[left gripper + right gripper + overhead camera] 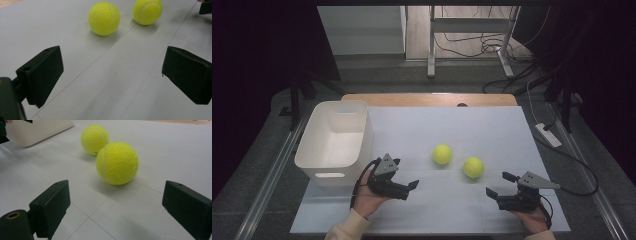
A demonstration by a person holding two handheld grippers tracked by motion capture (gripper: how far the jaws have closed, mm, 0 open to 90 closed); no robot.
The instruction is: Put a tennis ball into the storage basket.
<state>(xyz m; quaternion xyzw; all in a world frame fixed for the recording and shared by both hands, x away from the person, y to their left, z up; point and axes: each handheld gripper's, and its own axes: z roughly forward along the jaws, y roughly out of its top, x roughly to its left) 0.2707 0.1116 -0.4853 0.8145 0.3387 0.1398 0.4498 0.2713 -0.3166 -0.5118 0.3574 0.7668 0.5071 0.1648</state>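
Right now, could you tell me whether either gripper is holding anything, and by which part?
Nothing is held. The left gripper and right gripper are both open, and the two tennis balls lie free on the table.

White tabletop (492, 125) with faint seam lines and a wooden strip along its far edge, white plastic bin (334, 142) standing at the left edge, two yellow tennis balls near the middle, left ball (442, 154), right ball (473, 167), close but apart.
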